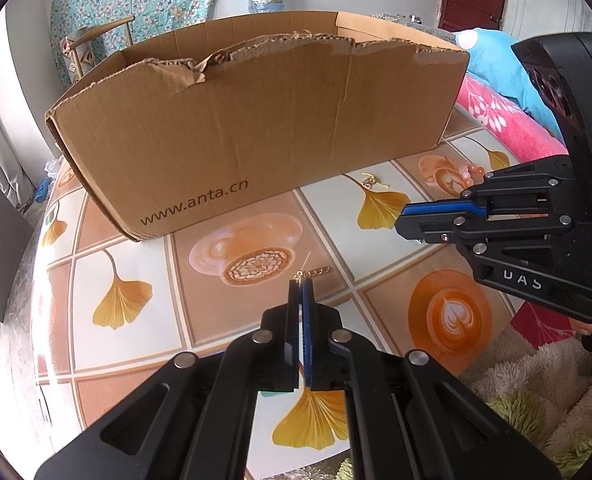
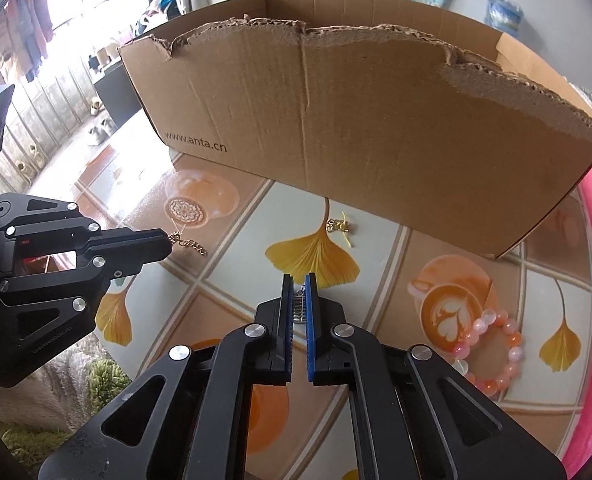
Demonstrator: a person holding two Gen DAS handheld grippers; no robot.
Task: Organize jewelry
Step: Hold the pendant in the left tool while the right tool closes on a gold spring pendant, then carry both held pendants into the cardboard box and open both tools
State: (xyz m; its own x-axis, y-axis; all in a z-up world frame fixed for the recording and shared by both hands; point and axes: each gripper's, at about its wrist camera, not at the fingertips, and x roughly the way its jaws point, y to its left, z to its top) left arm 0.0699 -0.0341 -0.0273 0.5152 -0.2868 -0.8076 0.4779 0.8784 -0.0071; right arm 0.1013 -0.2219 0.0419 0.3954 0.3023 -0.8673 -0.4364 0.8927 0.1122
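Glossy tablecloth (image 1: 144, 364) printed with ginkgo leaves and latte cups covers the table, and a torn brown cardboard box marked www.anta.cn (image 1: 256, 120) stands at its far side, open at the top.

Starting at the left gripper (image 1: 300, 286): its jaws are pressed together, pinching the end of a thin gold link chain (image 1: 315, 271), whose free links trail past the tips onto or just above the cloth. The right gripper (image 2: 299, 280) has its blue pads almost together on a small silvery ridged trinket (image 2: 299, 307) with a short chain at its top; whether it is gripped firmly I cannot tell. Further out, a second gold chain piece (image 2: 337, 225) lies near the foot of the box, and a bracelet of pink and orange beads (image 2: 491, 356) rests on the cloth beside a printed latte cup.

I judge all of these very light. The chains are limp and will dangle and swing, so a pinch at one end, as here, suits them; fine links could slip out of a loose grip. The bead bracelet is probably elastic, smooth and rounded, best taken across a single bead or the strand.

Only the right wrist view shows the silvery trinket and the whole bracelet; the left wrist view catches only a few beads behind the right gripper, but shows the far inner wall of the box more plainly
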